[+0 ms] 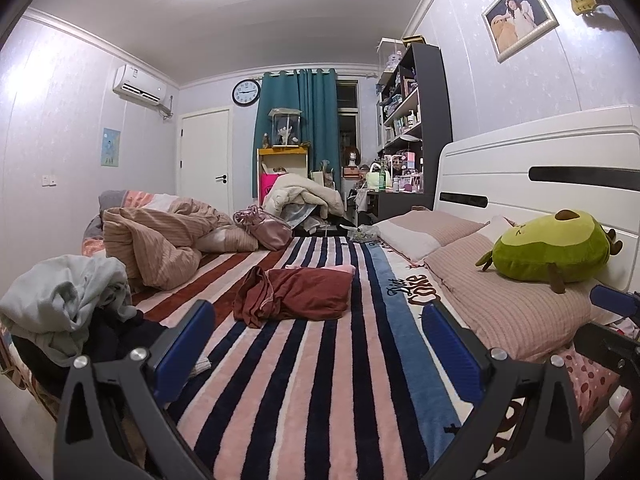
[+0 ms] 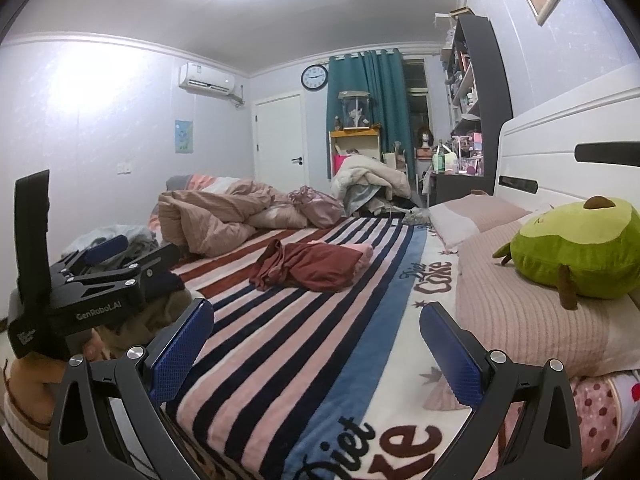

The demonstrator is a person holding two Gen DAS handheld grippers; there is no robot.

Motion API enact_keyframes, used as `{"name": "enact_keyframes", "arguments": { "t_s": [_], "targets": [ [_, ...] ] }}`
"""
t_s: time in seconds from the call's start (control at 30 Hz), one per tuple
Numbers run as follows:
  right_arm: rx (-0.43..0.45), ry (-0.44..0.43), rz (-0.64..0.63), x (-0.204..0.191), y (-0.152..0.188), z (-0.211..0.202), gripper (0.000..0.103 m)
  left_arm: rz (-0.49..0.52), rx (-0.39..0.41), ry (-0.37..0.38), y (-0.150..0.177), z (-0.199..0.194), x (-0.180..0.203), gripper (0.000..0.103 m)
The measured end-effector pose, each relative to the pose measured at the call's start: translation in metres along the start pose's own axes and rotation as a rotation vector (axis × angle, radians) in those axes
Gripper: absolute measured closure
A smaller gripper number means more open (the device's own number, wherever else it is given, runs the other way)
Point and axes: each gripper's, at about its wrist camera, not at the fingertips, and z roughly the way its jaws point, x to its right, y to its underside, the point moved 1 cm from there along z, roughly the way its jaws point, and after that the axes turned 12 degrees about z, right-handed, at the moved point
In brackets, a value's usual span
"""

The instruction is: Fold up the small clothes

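Note:
A crumpled dark red garment point(image 1: 294, 294) lies on the striped blanket point(image 1: 320, 380) in the middle of the bed, on top of a folded pink piece point(image 1: 340, 269). It shows in the right wrist view too point(image 2: 316, 266). A pile of grey and dark clothes point(image 1: 68, 304) sits at the bed's left edge. My left gripper point(image 1: 320, 344) is open and empty, above the blanket, well short of the red garment. My right gripper point(image 2: 318, 340) is open and empty, also over the blanket. The left gripper's body point(image 2: 92, 280) shows at the left of the right wrist view.
A rumpled pink duvet point(image 1: 160, 236) fills the far left of the bed. Two pink pillows point(image 1: 508, 292) and a green avocado plush point(image 1: 556, 248) lie on the right against the white headboard point(image 1: 540, 172). A shiny pink bag point(image 1: 264, 224) sits at the far end.

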Motion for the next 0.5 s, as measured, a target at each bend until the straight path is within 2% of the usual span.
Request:
{"name": "enact_keyframes", "arguments": {
  "t_s": [0.33,0.5],
  "targets": [
    [0.009,0.000,0.001,-0.0024,-0.0033,-0.0033,0.000,0.000,0.000,0.001,0.0003,-0.0002,0.0004,0.001],
    [0.009,0.000,0.000,-0.0022,-0.0032,-0.0032,0.000,-0.005,-0.004,0.027,0.0015,0.0013,-0.0031,0.001]
  ]
}}
